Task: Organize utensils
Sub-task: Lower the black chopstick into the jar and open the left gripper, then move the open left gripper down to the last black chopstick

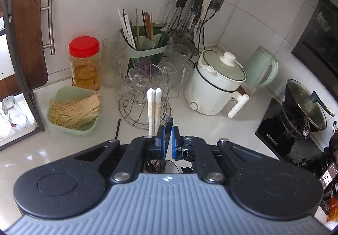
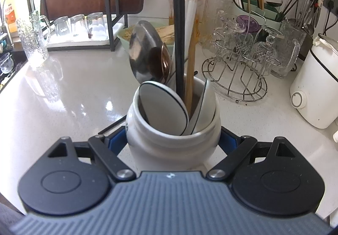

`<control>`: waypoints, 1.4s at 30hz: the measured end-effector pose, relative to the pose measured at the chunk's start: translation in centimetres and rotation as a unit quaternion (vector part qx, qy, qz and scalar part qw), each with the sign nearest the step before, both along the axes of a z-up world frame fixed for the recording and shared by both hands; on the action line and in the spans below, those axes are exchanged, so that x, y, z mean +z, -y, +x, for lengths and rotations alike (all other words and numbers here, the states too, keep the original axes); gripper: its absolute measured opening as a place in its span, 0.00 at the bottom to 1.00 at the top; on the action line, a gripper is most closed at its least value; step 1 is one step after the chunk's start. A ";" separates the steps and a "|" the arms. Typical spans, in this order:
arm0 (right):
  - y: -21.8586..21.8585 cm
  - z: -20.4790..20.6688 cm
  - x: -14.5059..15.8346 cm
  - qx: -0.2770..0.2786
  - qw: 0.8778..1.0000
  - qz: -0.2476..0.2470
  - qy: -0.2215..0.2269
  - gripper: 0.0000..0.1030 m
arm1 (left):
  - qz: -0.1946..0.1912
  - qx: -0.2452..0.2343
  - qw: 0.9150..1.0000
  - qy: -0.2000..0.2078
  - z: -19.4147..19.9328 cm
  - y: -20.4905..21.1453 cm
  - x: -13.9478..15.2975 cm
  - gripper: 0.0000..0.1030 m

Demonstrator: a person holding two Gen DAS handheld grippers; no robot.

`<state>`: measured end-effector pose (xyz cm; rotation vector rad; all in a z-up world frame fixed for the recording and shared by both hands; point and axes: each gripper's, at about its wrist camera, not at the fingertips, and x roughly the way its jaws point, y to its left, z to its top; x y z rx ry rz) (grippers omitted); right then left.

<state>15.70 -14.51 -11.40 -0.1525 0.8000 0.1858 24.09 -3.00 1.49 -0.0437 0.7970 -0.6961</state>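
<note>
A white ceramic jar [image 2: 169, 140] stands on the counter with my right gripper [image 2: 173, 138] shut on its sides, blue pads [image 2: 117, 138] against it. The jar holds a steel ladle [image 2: 141, 51], a copper spoon [image 2: 160, 63], white ceramic spoons [image 2: 162, 106], a pair of white-tipped chopsticks [image 2: 191, 23] and a black handle [image 2: 179, 23] that runs out of the top of the view. In the left wrist view my left gripper [image 1: 168, 135] hangs above the jar, shut on the black handle [image 1: 169, 126]. The white-tipped chopsticks [image 1: 154, 106] stand just left of its fingers.
At the back stand a green caddy of chopsticks [image 1: 145, 44], a stand of hanging utensils [image 1: 190, 8], a wire rack of glasses [image 1: 145, 95], a red-lidded jar [image 1: 84, 63], a green basket of noodles [image 1: 74, 110], a white cooker [image 1: 213, 87] and a wok [image 1: 304, 104]. A black chopstick [image 1: 117, 129] lies on the counter.
</note>
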 end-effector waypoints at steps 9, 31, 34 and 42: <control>0.1 0.2 0.0 0.009 1.000 -0.001 -0.004 0.89 | 0.005 0.012 1.000 -0.025 0.3 0.1 -0.9 0.07; 3.3 0.1 -0.4 0.121 0.992 0.020 0.021 0.88 | 0.006 0.310 0.951 0.020 -4.1 -4.1 -1.2 0.40; 3.5 0.0 -0.4 0.128 0.991 0.023 0.027 0.89 | 0.008 0.314 0.949 0.004 -4.0 -5.1 -3.2 0.43; 3.9 -0.3 -0.7 0.134 0.990 0.032 0.041 0.88 | 0.027 0.299 0.953 -0.037 -1.1 -8.8 -9.3 0.56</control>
